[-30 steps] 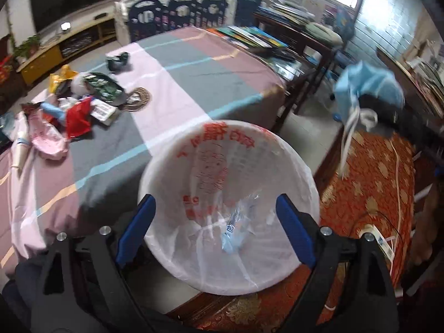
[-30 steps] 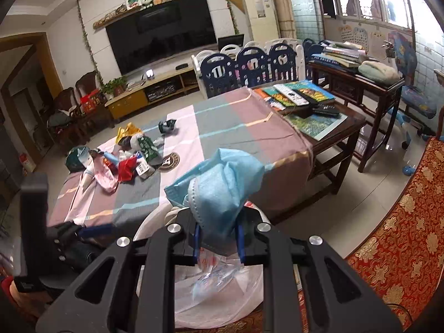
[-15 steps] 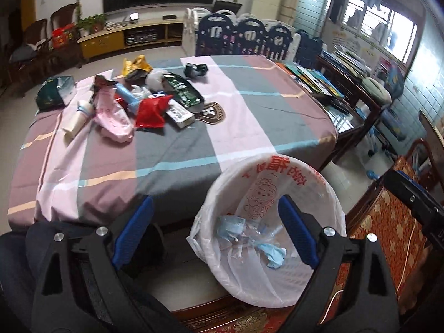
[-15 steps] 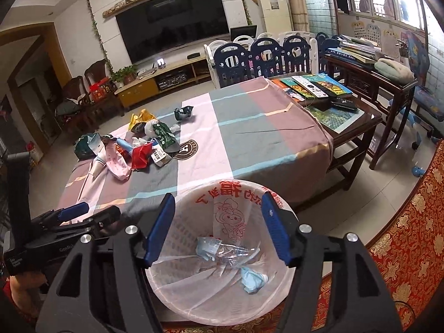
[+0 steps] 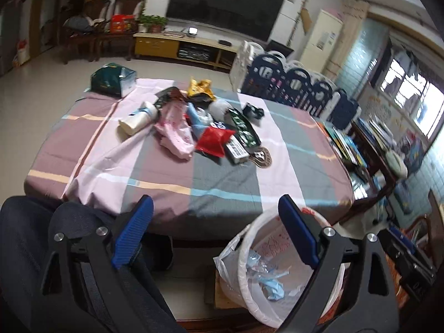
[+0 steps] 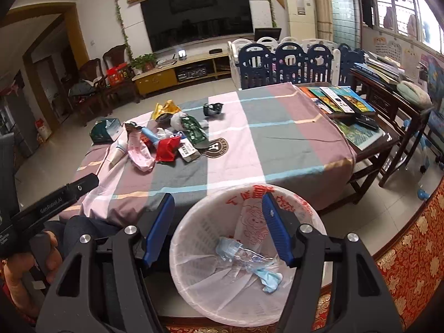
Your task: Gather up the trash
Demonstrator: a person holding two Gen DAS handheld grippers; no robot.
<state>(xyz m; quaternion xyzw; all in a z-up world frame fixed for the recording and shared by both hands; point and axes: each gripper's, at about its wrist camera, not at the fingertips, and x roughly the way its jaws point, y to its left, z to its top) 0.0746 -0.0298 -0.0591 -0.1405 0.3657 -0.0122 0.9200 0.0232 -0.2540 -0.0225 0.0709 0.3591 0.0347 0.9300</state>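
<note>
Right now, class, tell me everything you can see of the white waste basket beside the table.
The white waste basket is round, of plastic with slotted walls, lined with a thin translucent bag printed with red characters and a cartoon figure. It stands upright on the floor against the near edge of the cloth-covered table, beside a red patterned seat. Inside lie a crumpled blue face mask and clear plastic wrapping. The open right claw hangs above it, touching nothing.

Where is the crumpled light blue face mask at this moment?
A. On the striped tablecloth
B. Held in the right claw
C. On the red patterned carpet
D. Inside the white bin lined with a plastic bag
D: the crumpled light blue face mask lies at the bottom of the white bin lined with a plastic bag, and the right claw above it is open and holds nothing.
</note>
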